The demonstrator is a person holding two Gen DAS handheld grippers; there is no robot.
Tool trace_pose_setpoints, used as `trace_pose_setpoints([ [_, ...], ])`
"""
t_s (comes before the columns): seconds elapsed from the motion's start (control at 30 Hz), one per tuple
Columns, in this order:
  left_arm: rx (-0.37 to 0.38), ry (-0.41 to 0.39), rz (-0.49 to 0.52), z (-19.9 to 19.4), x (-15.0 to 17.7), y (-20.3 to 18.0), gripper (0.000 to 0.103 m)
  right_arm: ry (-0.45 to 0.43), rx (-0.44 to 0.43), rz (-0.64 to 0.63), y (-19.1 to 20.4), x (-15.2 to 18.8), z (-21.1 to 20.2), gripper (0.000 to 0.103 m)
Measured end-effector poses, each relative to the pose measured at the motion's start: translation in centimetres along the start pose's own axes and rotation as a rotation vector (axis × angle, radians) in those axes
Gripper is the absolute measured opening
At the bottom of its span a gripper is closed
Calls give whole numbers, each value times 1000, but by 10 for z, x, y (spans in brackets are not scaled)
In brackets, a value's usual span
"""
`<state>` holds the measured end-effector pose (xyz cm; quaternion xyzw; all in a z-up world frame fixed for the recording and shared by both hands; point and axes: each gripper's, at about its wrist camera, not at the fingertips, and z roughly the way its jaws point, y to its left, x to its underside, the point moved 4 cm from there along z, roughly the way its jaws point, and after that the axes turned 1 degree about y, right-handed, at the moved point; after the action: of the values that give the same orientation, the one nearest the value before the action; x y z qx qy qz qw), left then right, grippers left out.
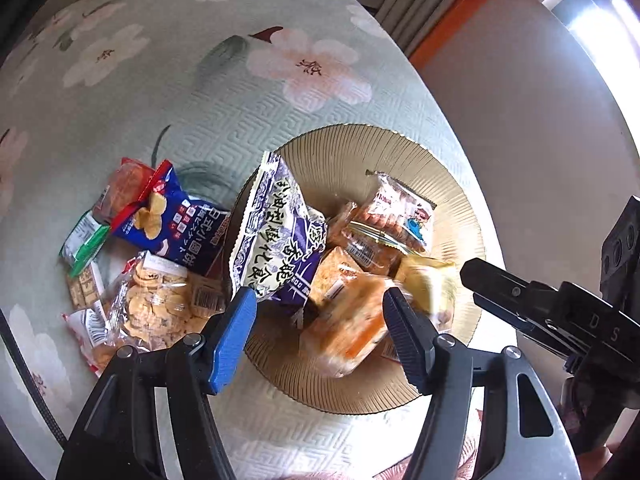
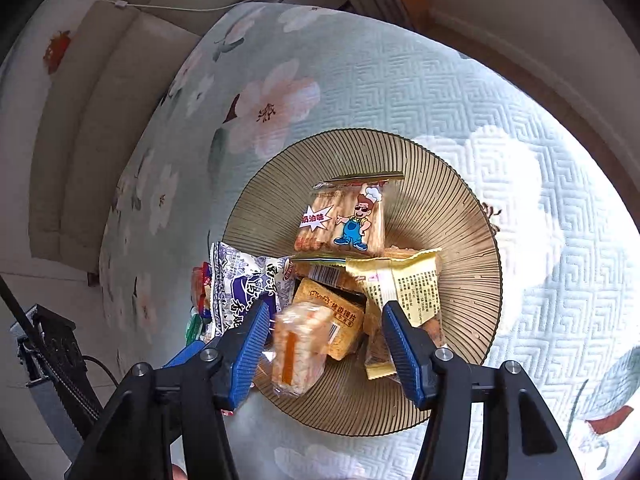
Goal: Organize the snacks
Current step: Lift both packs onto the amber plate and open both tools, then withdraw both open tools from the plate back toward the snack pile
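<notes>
Now | orange packet (image 2: pixel 298 350) blurred, between parted right tongs (image 2: pixel 324 340) | above plate (image 2: pixel 460 216)

Snack packets (image 1: pixel 372 236) piled in the plate (image 1: pixel 452 184), more packets (image 1: pixel 156 216) left of it.

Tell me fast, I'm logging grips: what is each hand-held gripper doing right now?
Left hand-held gripper: open, nothing gripped, above the snack plate.
Right hand-held gripper: open, holding nothing; a blurred orange-and-white packet shows between its fingers, unpressed.
</notes>
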<state>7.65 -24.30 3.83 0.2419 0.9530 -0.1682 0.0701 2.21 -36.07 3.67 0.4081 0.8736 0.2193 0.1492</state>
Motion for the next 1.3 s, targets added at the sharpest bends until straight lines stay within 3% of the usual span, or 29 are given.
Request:
trace_pose_setpoints([
  [0.37,-26,-25,-92,-21,15,59,64,45,-5,-74,38,29,14,57],
  [0.7,-107,-20,-222,-41,63,178,64,172,-40,-257,112,106,66,57],
  [0.8,-166,12,-260,-32,86,219,64,236,-3,-324,128,136,98,57],
  [0.9,-160,34,-284,-20,102,241,64,283,43,-375,133,158,134,57],
  [1.07,-178,76,-323,20,121,272,64,256,180,-410,119,171,192,57],
  [1.13,-134,26,-306,21,121,272,81,242,125,-374,112,173,201,66],
  [1.17,-133,15,-297,21,121,271,85,245,58,-354,115,172,201,88],
  [1.2,-152,15,-285,24,120,271,90,256,16,-344,116,171,204,103],
  [1.23,-169,39,-253,32,118,269,93,266,18,-337,113,169,209,103],
  [1.27,-182,51,-230,36,117,268,103,264,14,-324,111,167,210,103],
  [1.3,-226,78,-181,44,113,263,103,253,7,-302,110,166,210,103],
])
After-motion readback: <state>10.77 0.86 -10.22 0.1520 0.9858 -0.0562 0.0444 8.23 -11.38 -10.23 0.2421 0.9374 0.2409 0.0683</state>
